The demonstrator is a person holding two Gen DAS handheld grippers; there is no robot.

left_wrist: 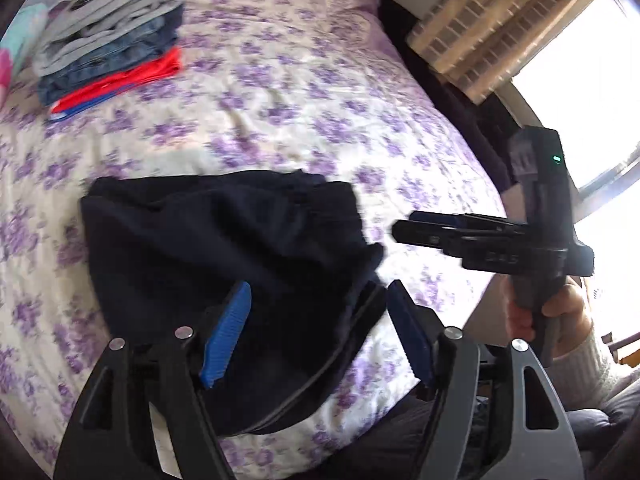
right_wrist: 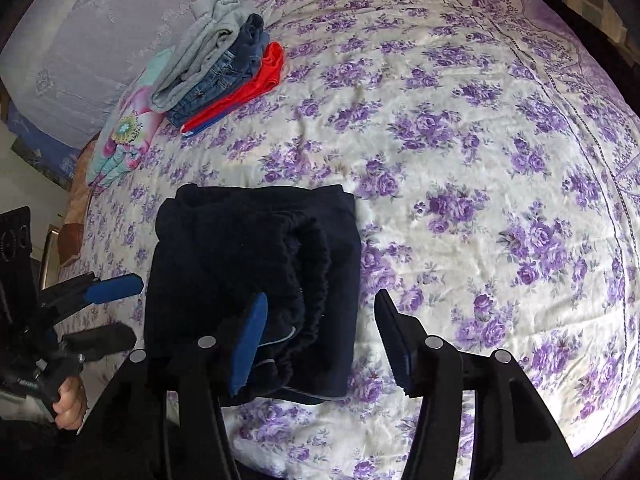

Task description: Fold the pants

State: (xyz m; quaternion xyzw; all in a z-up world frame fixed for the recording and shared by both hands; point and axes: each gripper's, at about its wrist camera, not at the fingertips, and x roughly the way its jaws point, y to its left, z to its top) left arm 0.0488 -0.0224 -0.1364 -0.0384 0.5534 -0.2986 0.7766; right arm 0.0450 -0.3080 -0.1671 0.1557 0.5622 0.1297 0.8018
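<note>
Dark navy pants (left_wrist: 224, 256) lie folded into a compact rectangle on the flowered bedspread (left_wrist: 280, 100). My left gripper (left_wrist: 320, 328) hovers over their near right edge, jaws open, blue pads (left_wrist: 228, 336) apart and pressing on nothing. In the right wrist view the pants (right_wrist: 248, 248) show an elastic waistband on top. My right gripper (right_wrist: 320, 344) stands open above their right edge, one pad (right_wrist: 248, 348) over the cloth, the other over the bedspread (right_wrist: 460, 168). Each view shows the other gripper beside the pants: right gripper (left_wrist: 404, 234), left gripper (right_wrist: 124, 312) open.
A stack of folded clothes (right_wrist: 224, 72) in grey, denim and red sits at the far left of the bed, next to a colourful folded item (right_wrist: 128, 136) and a pillow (right_wrist: 80, 40). A slatted cover (left_wrist: 492, 20) and bright window (left_wrist: 580, 88) lie beyond the bed's right edge.
</note>
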